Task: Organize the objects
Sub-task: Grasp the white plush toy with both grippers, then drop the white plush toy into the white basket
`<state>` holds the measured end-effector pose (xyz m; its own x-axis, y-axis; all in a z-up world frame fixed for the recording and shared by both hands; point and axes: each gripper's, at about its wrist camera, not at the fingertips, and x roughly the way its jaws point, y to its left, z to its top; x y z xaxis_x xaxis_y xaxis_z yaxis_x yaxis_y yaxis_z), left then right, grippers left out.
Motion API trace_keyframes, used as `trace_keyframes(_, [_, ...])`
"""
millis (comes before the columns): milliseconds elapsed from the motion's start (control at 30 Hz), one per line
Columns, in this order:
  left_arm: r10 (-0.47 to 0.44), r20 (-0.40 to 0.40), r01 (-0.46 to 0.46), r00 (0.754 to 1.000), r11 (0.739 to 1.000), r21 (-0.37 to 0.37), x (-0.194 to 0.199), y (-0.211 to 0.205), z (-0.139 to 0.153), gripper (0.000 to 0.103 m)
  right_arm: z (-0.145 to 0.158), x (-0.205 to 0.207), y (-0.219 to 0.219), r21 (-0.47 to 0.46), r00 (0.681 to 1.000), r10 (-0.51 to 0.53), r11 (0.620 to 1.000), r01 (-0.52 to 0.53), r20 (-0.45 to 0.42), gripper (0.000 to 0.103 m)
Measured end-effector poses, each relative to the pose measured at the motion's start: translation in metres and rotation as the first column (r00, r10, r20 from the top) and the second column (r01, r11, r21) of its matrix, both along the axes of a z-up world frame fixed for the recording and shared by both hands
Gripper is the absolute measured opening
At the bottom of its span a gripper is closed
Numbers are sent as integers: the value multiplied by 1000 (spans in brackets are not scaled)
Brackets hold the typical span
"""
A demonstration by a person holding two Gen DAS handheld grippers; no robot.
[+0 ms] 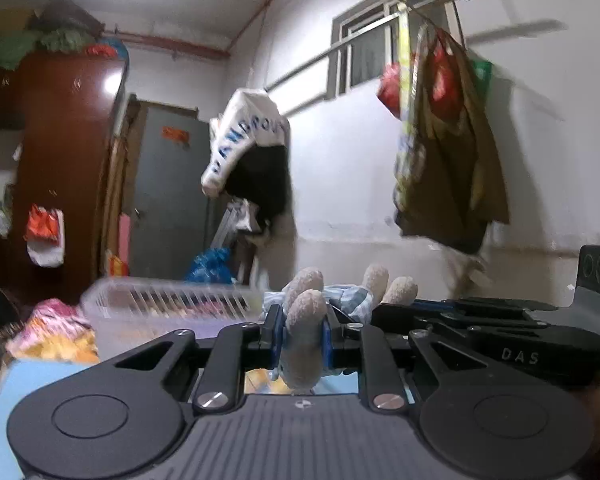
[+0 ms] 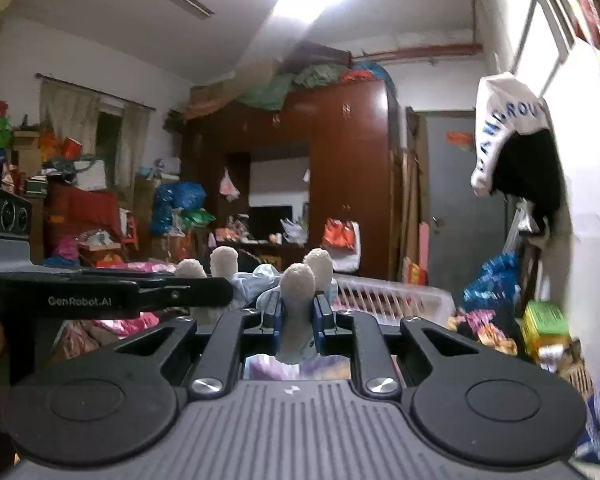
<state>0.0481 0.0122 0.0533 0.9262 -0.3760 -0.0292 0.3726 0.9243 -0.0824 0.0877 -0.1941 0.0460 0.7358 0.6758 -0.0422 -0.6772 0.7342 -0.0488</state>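
a: left wrist view, item one?
b: left gripper (image 1: 303, 332), jaws clamped on a limb of the plush toy (image 1: 305, 312); white slatted basket (image 1: 168, 308) just beyond, at its left.
a: right wrist view?
b: right gripper (image 2: 297, 320), clamped on another limb, same toy; basket behind, to the right.

Between my left hand-held gripper's (image 1: 303, 336) matt black plastic arms I see a plush toy (image 1: 306, 320) of nubbly beige fleece with pale cloth. Just beyond it to the left, a translucent ribbed plastic basket (image 1: 168, 304). Far beyond my right hand-held gripper (image 2: 297, 318), a glossy dark-wood wardrobe (image 2: 348, 160).
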Motion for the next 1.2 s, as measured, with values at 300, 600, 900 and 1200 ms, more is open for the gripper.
trace_keyframes(300, [139,-16,-138,990,989,58,83,15,57,22,44,96,48,-42,999,13,999,-15,-51,16])
trace_keyframes(600, [226,-153,-210,962,971,115,166,27,39,22,12,154,84,-143,983,-60,989,35,-175,16])
trace_keyframes(900, [353,-120,-338,928,932,132,170,46,31,93,5,149,78,-170,965,-179,974,147,-191,95])
trace_keyframes(1200, [265,-222,-245,938,963,112,89,60,-4,102,-33,65,-42,18,945,-209,975,220,-250,103])
